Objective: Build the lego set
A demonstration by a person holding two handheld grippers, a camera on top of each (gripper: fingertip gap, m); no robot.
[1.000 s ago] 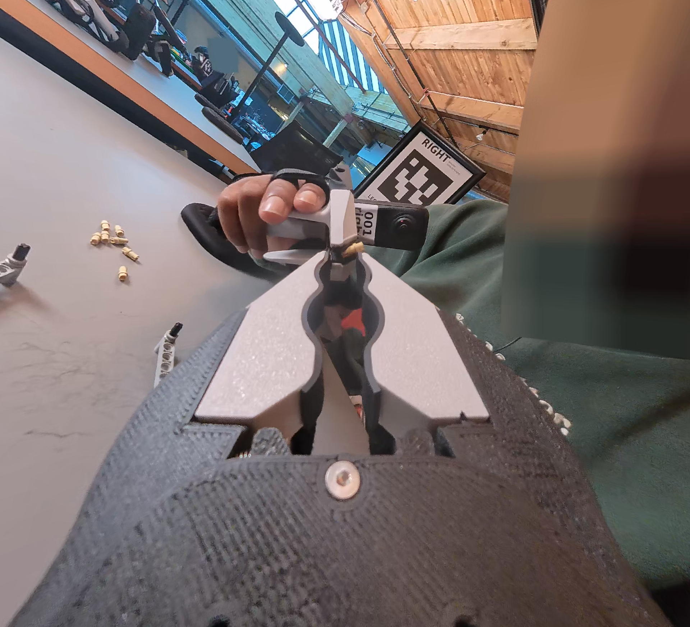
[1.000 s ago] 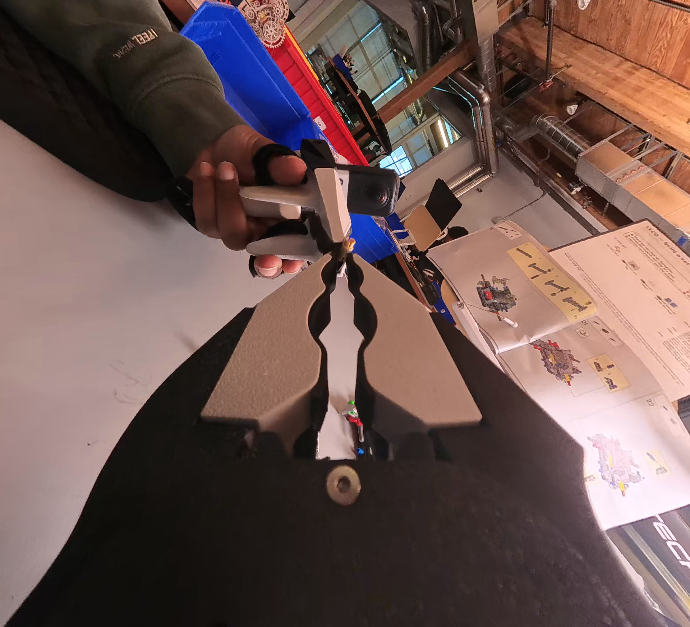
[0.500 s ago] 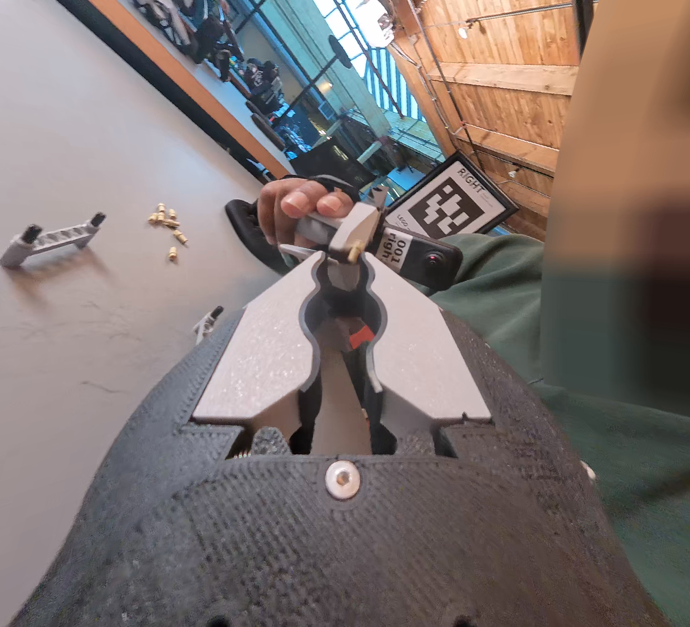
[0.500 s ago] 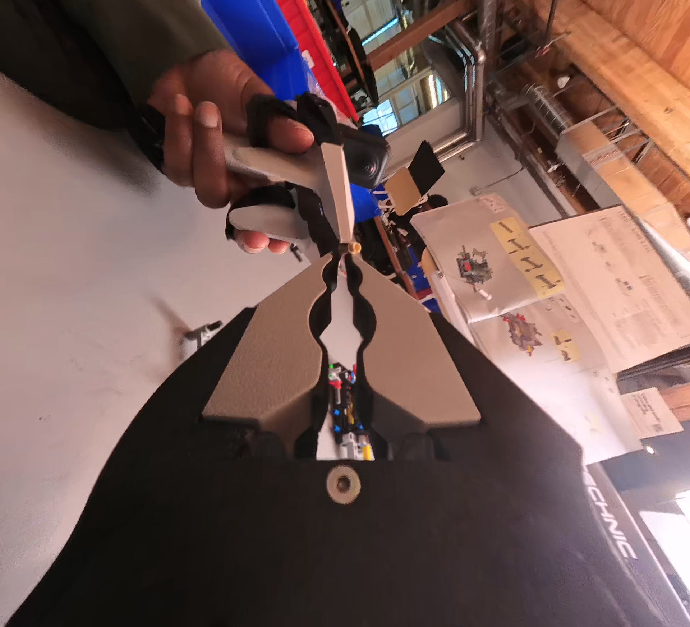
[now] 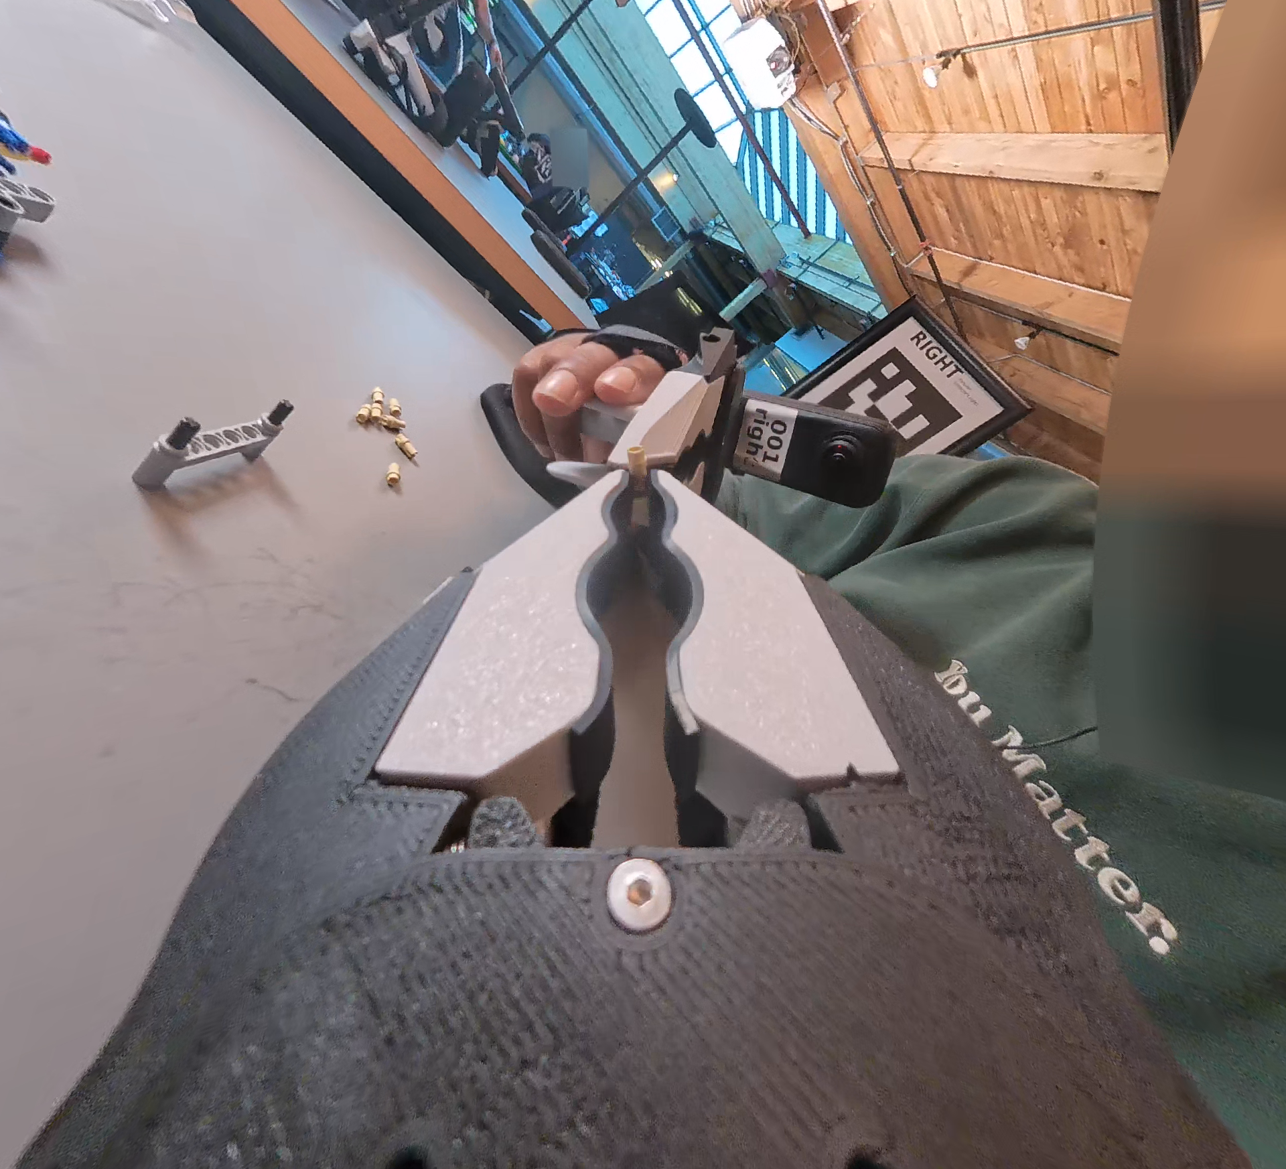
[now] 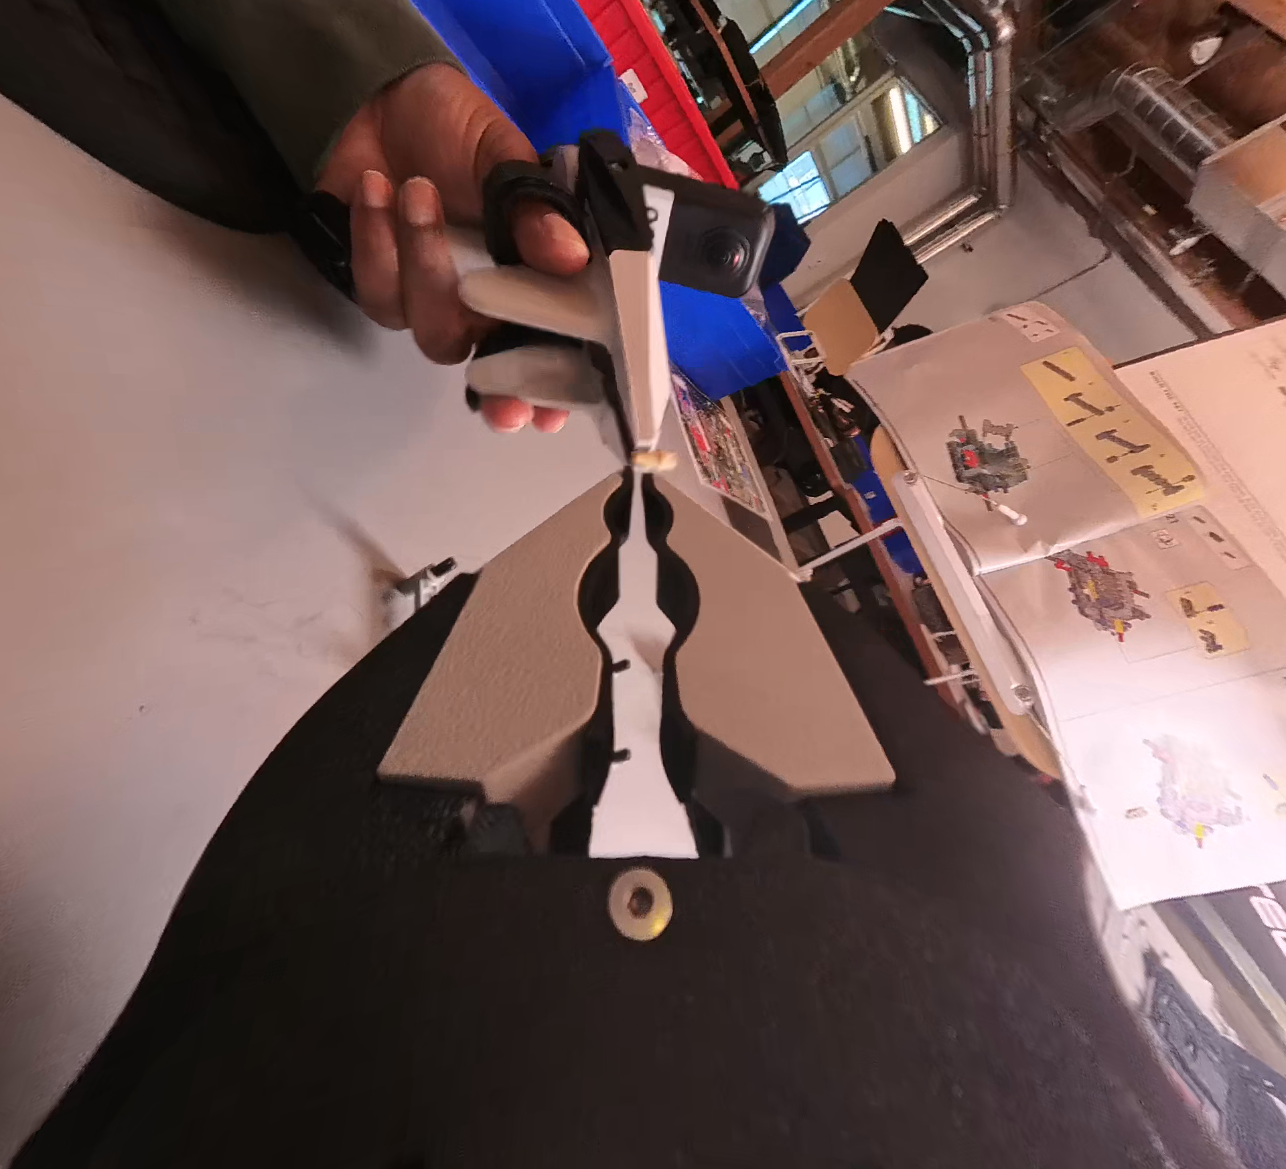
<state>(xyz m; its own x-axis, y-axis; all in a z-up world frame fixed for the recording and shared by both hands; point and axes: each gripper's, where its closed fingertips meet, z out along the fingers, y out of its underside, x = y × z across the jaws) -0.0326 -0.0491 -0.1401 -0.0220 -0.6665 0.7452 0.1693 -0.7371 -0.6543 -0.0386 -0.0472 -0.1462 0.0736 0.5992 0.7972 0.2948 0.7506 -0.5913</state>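
Both grippers are held above the grey table (image 5: 209, 613), tip to tip. My left gripper (image 5: 635, 495) is shut on a small tan pin (image 5: 634, 458), whose head sticks out past its tips. In the right wrist view the pin (image 6: 654, 459) lies crosswise at the tip of the left gripper (image 6: 644, 432). My right gripper (image 6: 635, 483) has its jaws almost together with nothing seen between them, its tips just under the pin. In the left wrist view the right gripper (image 5: 626, 464) meets the pin from the far side.
A grey beam with black pins (image 5: 209, 443) and a small pile of tan pins (image 5: 386, 422) lie on the table to the left. More parts sit at the left edge (image 5: 24, 206). An open instruction booklet (image 6: 1044, 509) stands on the right, with blue bins (image 6: 501, 8) behind. My two grippers' fingertips are within a few centimetres of each other.
Both grippers have tilted while staying tip to tip. The grey beam and tan pins have moved further into the left view. The left gripper looks larger and nearer in the right view.
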